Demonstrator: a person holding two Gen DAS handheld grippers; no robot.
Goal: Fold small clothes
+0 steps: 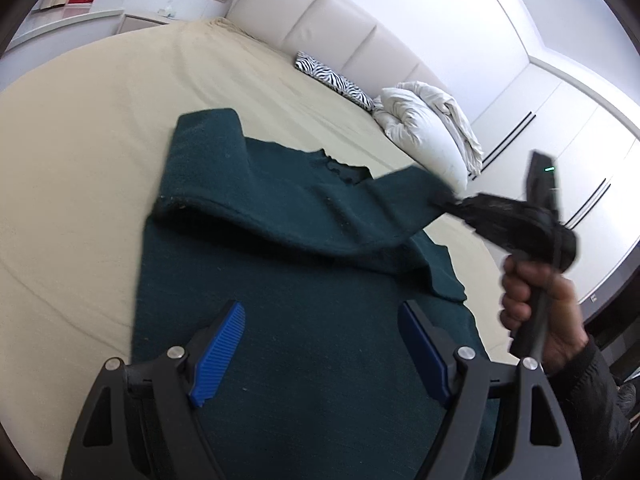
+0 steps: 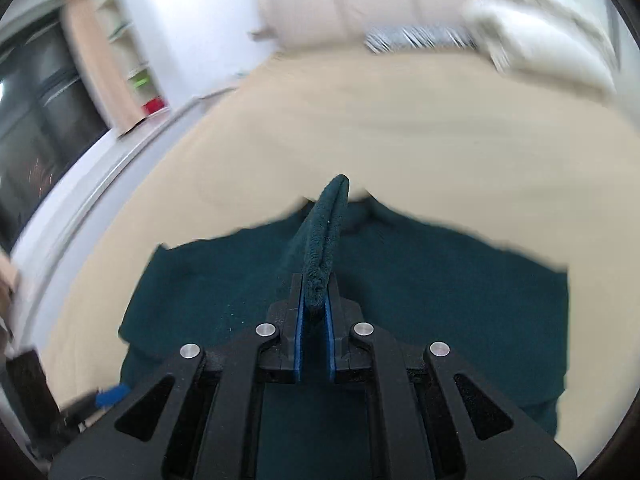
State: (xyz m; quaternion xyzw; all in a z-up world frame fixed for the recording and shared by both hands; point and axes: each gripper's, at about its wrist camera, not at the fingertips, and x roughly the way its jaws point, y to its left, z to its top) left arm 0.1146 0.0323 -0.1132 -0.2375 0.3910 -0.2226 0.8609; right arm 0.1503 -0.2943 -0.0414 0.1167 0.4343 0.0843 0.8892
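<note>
A dark green knit sweater [image 1: 280, 280] lies flat on the beige bed [image 1: 100, 120]. Its left sleeve [image 1: 208, 160] is folded over the body. My left gripper [image 1: 320, 320] is open and empty, hovering just above the sweater's lower body. My right gripper [image 1: 448, 200] is shut on the sweater's right sleeve and holds it lifted above the body. In the right wrist view the sleeve [image 2: 324, 240] is clamped between the blue pads of my right gripper [image 2: 316, 304], and the sweater [image 2: 440, 300] spreads below.
A padded cream headboard [image 1: 320, 12] runs along the far side of the bed. A zebra-print cushion [image 1: 336, 78] and a white pillow with a bundled duvet [image 1: 428, 128] lie at the head. White wardrobes [image 1: 560, 120] stand to the right.
</note>
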